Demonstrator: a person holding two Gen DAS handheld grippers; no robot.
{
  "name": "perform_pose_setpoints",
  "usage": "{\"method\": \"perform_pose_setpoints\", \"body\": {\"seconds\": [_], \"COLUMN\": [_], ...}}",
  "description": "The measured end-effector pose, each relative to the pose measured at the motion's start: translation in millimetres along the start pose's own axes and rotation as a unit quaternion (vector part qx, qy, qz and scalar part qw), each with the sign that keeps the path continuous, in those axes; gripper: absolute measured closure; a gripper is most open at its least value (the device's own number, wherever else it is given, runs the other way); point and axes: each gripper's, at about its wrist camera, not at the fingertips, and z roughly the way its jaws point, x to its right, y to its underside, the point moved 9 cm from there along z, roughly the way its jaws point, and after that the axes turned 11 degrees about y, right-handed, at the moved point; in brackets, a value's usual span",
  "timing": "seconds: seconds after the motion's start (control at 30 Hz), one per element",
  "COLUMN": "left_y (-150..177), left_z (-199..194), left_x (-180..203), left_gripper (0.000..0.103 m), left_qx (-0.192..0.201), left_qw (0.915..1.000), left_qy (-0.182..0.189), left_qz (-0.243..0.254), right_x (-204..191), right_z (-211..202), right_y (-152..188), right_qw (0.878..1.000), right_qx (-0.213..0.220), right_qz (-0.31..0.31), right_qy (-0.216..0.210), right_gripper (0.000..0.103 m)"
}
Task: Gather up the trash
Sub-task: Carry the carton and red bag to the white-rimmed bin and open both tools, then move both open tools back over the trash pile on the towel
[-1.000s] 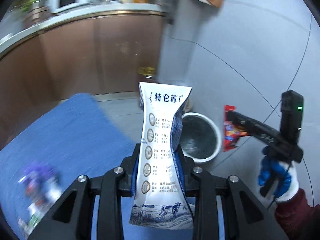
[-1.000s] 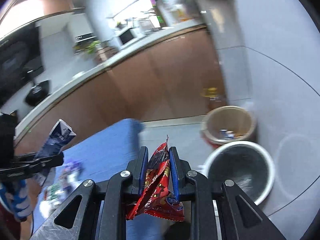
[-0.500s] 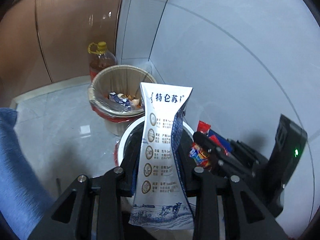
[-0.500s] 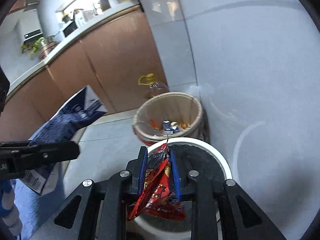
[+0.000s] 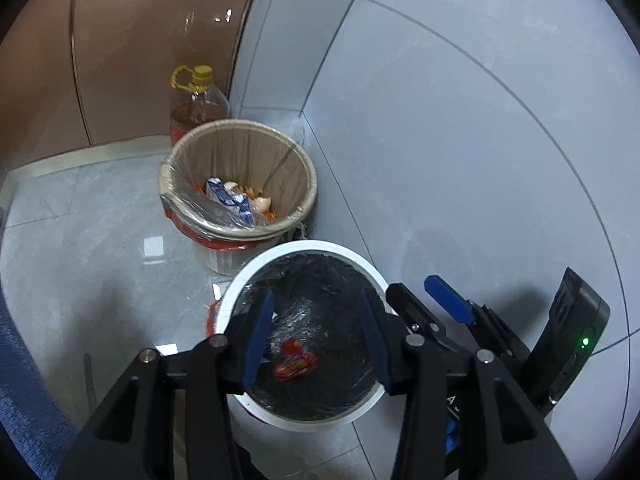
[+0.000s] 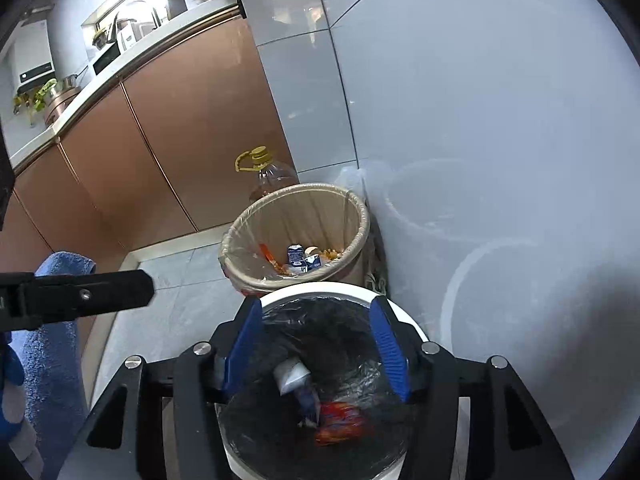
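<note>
Both grippers hang over a white-rimmed bin (image 5: pixel 304 246) (image 6: pixel 404 316) lined with a black bag. My left gripper (image 5: pixel 316 336) has its jaws opening, with nothing between the blue pads. My right gripper (image 6: pixel 316 346) is opening too, and its pads are bare. Down in the bag lie the white-and-blue milk carton (image 6: pixel 296 378) and the red snack wrapper (image 6: pixel 340 424) (image 5: pixel 294 362). In the left wrist view the right gripper (image 5: pixel 414 288) shows beside the bin's right rim. In the right wrist view the left gripper (image 6: pixel 142 288) reaches in from the left.
A second bin (image 5: pixel 240 124) (image 6: pixel 296 188) with a beige liner holds food scraps and cartons just behind. An oil bottle (image 5: pixel 196 104) stands in the corner against brown cabinets. Grey tiled wall closes the right side. A blue cloth (image 6: pixel 60 320) lies at the left.
Both grippers came down over the black-lined bin and opened. The milk carton left the left gripper and the red wrapper left the right one; both now lie in the bin.
</note>
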Motion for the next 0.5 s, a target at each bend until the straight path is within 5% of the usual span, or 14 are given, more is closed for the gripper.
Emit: {"method": "perform_pose_setpoints", "body": {"seconds": [0.33,0.5], "left_y": [7,27], "left_z": [-110,-191], "left_x": [12,24], "left_gripper": [0.06,0.06], "left_qx": [0.086,0.146], "left_qw": [0.9955,0.9858], "left_qy": [-0.037,-0.074], "left_qz": [0.015,0.036], "right_x": [-37,-56], "right_z": [-70,-138], "right_y": [-18,-29], "right_qw": [0.998,0.995], "right_qx": [0.051,0.094], "right_qz": [-0.017,-0.019], "right_qy": [-0.013,-0.021], "right_gripper": [0.016,0.01]}}
